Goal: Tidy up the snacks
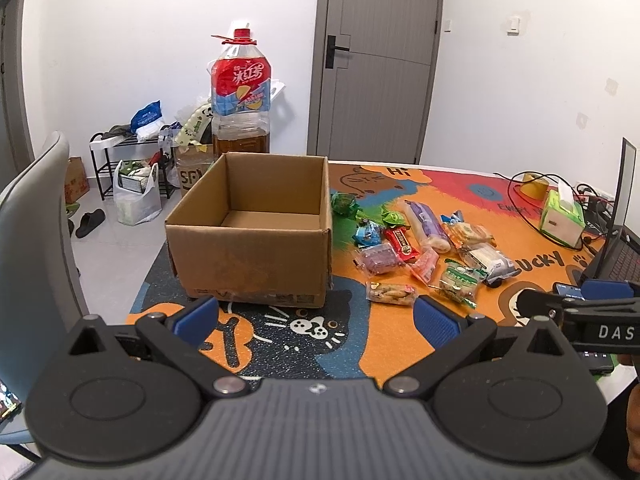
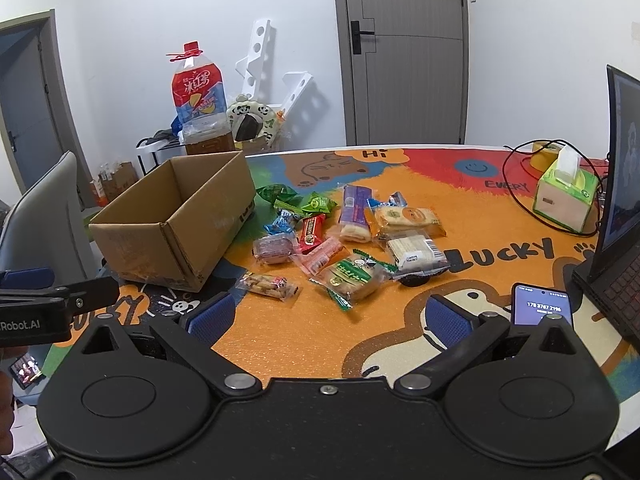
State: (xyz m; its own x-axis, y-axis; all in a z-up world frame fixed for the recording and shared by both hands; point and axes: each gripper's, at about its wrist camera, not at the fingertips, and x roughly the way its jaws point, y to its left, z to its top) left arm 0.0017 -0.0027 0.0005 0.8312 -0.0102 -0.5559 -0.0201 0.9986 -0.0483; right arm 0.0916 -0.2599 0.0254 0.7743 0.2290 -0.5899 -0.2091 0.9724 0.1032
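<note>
- Step in hand: start of sorting, by my reading. Cardboard box (image 1: 256, 224) shows a bare floor and every snack lies loose on the counter (image 2: 480, 240).
- Left claw (image 1: 316, 320): jaws spread wide, nothing between them, hovering low over the mat just short of the box's near wall.
- Right claw (image 2: 326, 318): jaws likewise apart and empty, hovering short of the snack pile (image 2: 340, 240); the box sits ahead and to its left.
- Nearest pieces to the right claw: clear packet of biscuits (image 2: 267, 285) ahead-left, and green-labelled cake packet (image 2: 350, 276) almost dead ahead (either looks a fair first pick).
- Next move, as a judgement: advance and lower the right claw over one packet, close on it across its narrow side, then carry it left over the box rim and release.
- Look of the snacks: small crinkly film wrappers, mostly flat, several overlapping or touching. Purple-wrapped roll (image 2: 354, 216) and red bar (image 2: 312, 232) lie farther ahead, green candies (image 2: 318, 205) farthest.
- Risk: slick film may slip or drag a neighbour along.
- Phone (image 2: 542, 304) lies just right of the right claw; keep clear.
</note>
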